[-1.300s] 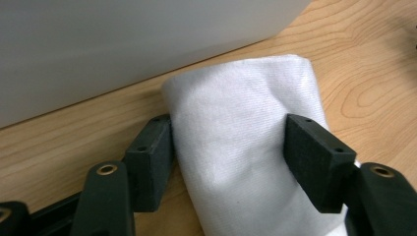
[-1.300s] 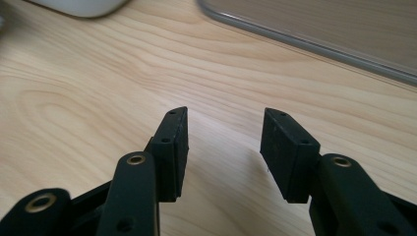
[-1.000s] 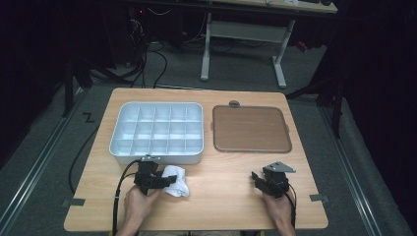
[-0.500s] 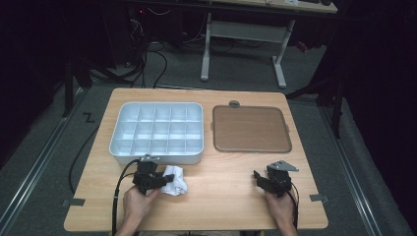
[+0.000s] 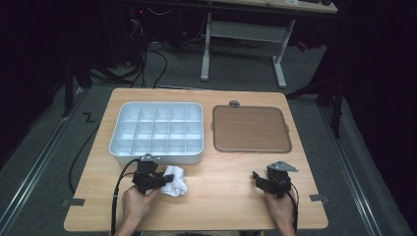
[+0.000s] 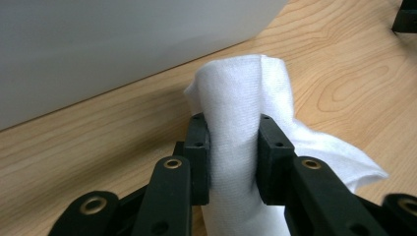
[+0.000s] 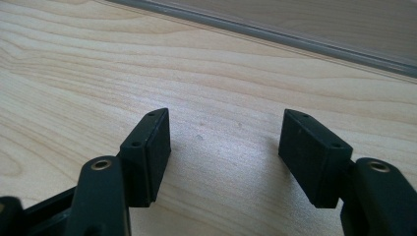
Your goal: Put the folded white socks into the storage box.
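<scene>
The left gripper (image 6: 231,157) has just been closing, and its jaws now pinch a bunched fold of the white cloth (image 6: 246,113) between the pads, with the rest of the cloth spilling out to the lower right of the left gripper view. In the high view the cloth (image 5: 175,180) lies crumpled on the bench (image 5: 221,196) at lower left, just in front of the tray (image 5: 157,129) and just beside the left gripper (image 5: 160,181).

The right gripper (image 7: 223,152) has just been opening; its jaws stand wide with nothing but bare wood between them. In the high view it sits at lower right (image 5: 263,181), well apart from the cloth, below the brown mat (image 5: 250,129).

The main risk, as I judge it, is the grip itself. Only a narrow ridge of soft fabric is caught, so a quick lift or tug could let it slide out of the pads. The loose tail could also drag across the bench, or snag on the tray wall, which looks very close behind the cloth in the left gripper view. A sweep toward the tray might nudge it along the bench. The right gripper, being so far off, cannot steady or spread the cloth without a long reach across.
</scene>
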A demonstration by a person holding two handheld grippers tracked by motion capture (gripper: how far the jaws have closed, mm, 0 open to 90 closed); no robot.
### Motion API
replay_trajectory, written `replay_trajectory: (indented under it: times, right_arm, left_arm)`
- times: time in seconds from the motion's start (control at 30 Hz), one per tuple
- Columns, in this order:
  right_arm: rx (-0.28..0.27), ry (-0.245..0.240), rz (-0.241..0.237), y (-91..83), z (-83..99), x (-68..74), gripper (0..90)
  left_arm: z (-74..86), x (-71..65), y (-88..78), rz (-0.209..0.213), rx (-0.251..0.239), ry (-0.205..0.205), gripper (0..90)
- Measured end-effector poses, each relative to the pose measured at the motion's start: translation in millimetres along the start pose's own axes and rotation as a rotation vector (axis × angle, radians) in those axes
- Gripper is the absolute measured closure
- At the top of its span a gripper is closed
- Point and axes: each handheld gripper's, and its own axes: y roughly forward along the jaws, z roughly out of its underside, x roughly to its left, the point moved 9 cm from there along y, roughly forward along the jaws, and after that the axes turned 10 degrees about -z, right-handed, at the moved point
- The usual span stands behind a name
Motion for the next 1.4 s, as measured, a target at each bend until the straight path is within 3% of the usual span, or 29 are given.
replay_trajectory:
  times: [0.8,1.13,1.4]
  right_arm:
    - [0.001,-0.003,-0.002,-0.2,0.5,0.6,36.1]
    - [0.002,-0.005,-0.004,0.0,0.5,0.8,35.4]
    - [0.003,-0.005,-0.004,0.0,0.5,0.9,35.4]
  left_arm:
    - [-7.4,-4.9,-17.9,0.024,0.000,0.018,72.5]
    - [-15.7,-10.2,-29.6,0.040,-0.028,0.041,72.5]
    - [-23.6,-10.0,-39.3,0.055,-0.044,0.034,72.5]
